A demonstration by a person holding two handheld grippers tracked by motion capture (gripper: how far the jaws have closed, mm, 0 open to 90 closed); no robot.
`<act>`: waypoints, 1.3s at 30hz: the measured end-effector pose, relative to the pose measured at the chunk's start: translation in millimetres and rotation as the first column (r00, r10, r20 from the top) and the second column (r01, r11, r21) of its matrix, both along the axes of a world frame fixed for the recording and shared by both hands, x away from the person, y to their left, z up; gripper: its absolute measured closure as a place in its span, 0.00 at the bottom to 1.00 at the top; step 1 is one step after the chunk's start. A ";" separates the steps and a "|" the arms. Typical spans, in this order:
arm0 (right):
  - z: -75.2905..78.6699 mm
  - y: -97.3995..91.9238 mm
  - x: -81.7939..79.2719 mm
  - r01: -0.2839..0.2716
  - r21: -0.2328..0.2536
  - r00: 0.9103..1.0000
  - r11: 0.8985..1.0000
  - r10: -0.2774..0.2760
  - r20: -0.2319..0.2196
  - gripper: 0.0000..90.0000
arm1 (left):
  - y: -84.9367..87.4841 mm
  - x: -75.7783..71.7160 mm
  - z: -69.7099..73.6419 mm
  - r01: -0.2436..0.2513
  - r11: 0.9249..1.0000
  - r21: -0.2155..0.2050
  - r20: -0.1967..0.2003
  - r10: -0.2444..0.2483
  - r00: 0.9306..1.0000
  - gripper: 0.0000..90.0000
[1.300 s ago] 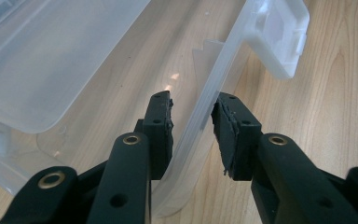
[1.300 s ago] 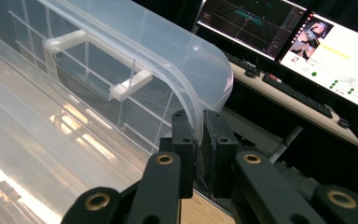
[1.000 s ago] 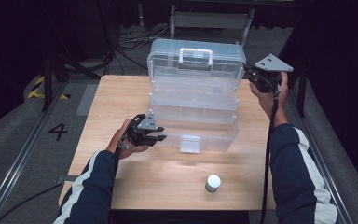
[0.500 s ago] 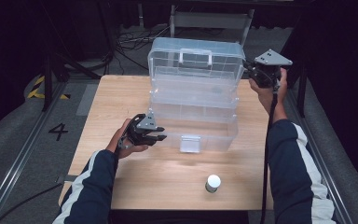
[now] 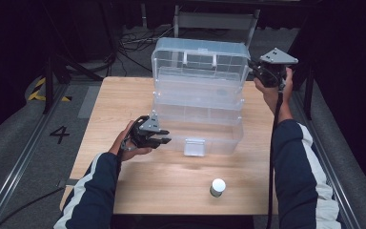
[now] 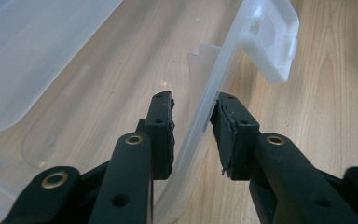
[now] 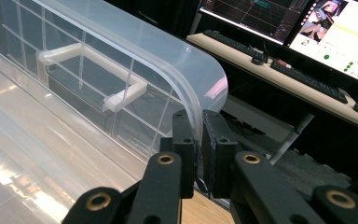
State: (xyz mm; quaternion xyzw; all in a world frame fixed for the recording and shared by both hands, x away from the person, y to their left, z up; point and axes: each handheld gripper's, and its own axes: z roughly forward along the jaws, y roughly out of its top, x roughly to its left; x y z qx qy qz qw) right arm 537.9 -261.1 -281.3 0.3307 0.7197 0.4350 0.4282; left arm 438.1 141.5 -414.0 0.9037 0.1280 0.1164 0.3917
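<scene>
A clear plastic tiered box stands unfolded on the wooden table, its lid with the handle raised at the back. My left gripper is at the bottom tray's front left corner. Its jaws straddle the tray's clear wall in the left gripper view and close on it, left of the white latch. My right gripper is held high at the lid's right end. In the right gripper view it is shut on the lid's curved rim.
A small bottle with a white cap stands near the table's front edge, right of centre. Cables and a metal frame lie behind the table. Monitors and a keyboard show beyond the lid in the right gripper view.
The right hand has risen slightly with the lid's corner. The left hand and the bottom tray have kept still.
</scene>
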 end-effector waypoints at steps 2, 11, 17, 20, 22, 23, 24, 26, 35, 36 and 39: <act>0.8 0.4 0.7 0.000 -0.004 1.000 1.000 0.000 -0.006 0.95 | 0.0 0.1 0.0 0.001 1.000 0.000 0.000 -0.001 1.000 0.77; 2.2 0.6 3.6 0.006 0.001 1.000 1.000 -0.006 -0.017 0.95 | -0.2 0.4 -0.2 0.002 1.000 -0.001 -0.003 -0.002 1.000 0.77; 1.4 1.1 5.6 0.011 0.007 1.000 1.000 -0.011 -0.017 0.95 | -0.1 0.4 -0.5 0.001 1.000 -0.003 -0.002 -0.001 1.000 0.77; 3.0 1.7 9.0 0.011 -0.007 1.000 1.000 -0.011 -0.025 0.95 | -1.2 0.2 -0.9 -0.002 1.000 -0.002 -0.002 0.002 1.000 0.76; 2.6 1.8 12.3 0.010 0.005 1.000 1.000 -0.010 -0.025 0.95 | -1.4 0.4 -1.3 0.001 1.000 -0.007 -0.005 -0.001 1.000 0.77; 2.2 1.9 13.7 0.011 0.013 1.000 1.000 -0.011 -0.027 0.95 | -1.2 0.7 -1.5 0.003 1.000 -0.007 -0.003 -0.003 1.000 0.77; 2.2 1.6 15.1 0.010 0.017 1.000 1.000 -0.009 -0.029 0.95 | -1.0 0.9 -1.6 0.005 1.000 -0.008 -0.004 -0.005 1.000 0.77; 2.5 1.4 18.1 0.011 0.015 0.999 1.000 -0.011 -0.032 0.95 | -0.9 1.2 -1.8 0.009 1.000 -0.010 -0.003 -0.010 1.000 0.77; 2.1 0.3 27.6 0.013 0.025 0.999 1.000 -0.012 -0.046 0.95 | -1.1 2.5 -2.1 0.019 1.000 -0.011 -0.013 -0.019 1.000 0.78; 2.0 0.5 28.0 0.014 0.022 0.999 1.000 -0.012 -0.046 0.95 | -1.3 2.5 -2.3 0.019 1.000 -0.012 -0.013 -0.019 1.000 0.78; 1.2 -0.1 29.3 0.011 0.029 0.999 1.000 -0.010 -0.045 0.95 | -1.4 2.7 -2.3 0.019 1.000 -0.011 -0.012 -0.019 1.000 0.78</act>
